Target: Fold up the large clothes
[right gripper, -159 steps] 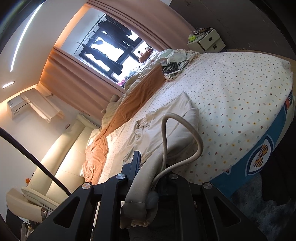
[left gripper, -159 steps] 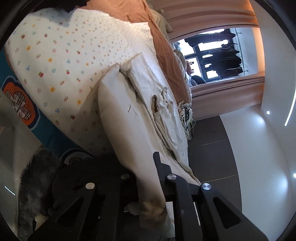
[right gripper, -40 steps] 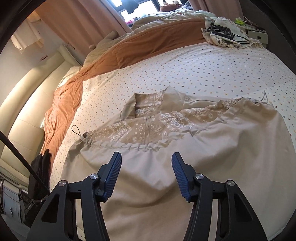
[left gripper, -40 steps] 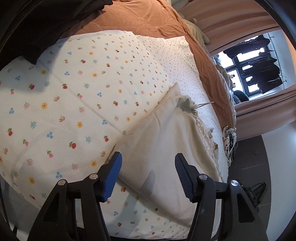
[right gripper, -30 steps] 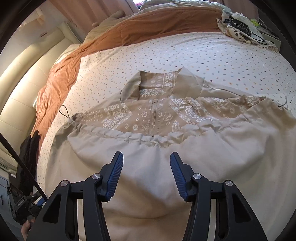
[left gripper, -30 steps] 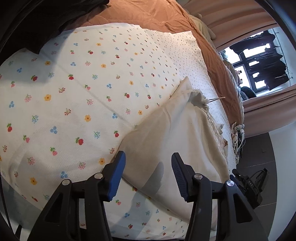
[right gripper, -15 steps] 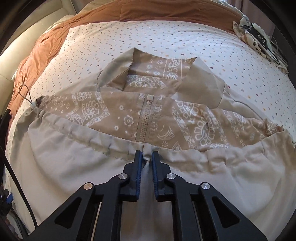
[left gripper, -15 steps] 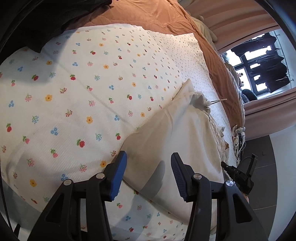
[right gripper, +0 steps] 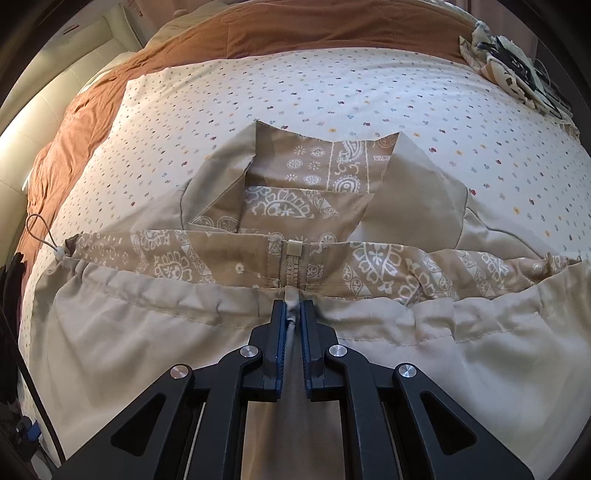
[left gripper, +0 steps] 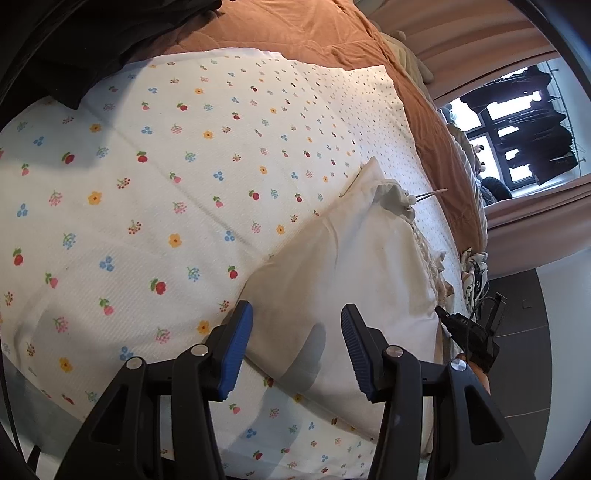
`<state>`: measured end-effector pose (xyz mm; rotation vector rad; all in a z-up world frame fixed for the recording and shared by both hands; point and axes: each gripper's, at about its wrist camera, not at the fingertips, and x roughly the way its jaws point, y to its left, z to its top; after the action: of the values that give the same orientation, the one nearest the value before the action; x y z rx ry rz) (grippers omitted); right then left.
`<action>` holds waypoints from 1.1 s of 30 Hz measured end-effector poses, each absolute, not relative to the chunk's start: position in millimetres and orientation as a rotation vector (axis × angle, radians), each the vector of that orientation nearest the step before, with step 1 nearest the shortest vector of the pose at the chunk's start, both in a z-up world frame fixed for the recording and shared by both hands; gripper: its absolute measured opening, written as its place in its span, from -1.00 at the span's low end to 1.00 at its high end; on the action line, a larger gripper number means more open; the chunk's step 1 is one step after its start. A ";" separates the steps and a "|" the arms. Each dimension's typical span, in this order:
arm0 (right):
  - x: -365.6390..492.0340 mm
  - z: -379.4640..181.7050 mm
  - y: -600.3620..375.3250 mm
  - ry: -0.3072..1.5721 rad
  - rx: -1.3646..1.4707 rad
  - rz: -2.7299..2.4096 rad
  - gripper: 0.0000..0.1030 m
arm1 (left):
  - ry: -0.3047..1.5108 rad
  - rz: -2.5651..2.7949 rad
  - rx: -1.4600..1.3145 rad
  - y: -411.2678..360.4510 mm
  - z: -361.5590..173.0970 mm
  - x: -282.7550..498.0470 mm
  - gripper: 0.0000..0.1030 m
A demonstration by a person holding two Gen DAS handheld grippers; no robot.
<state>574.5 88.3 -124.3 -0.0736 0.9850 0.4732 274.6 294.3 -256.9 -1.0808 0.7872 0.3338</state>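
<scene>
Beige jacket (right gripper: 147, 350), one, no readable label; my right gripper (right gripper: 291, 314) pinches its hem, my left gripper (left gripper: 295, 328) gapes apart.

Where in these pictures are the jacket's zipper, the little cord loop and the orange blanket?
zipper (right gripper: 293, 266), right wrist view, on its teeth.
cord loop (right gripper: 38, 232), right wrist view, on the thin cord.
orange blanket (left gripper: 295, 29), left wrist view, on its upper surface.
</scene>
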 end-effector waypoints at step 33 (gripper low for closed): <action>373.9 -84.7 -35.6 0.907 0.179 0.644 0.13 | 0.838 0.253 -1.238 284.1 -271.2 270.0 0.38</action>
<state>373.9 -35.6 -84.7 0.1790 0.9070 0.6436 270.0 284.1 -271.2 -1.2382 0.8385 0.2526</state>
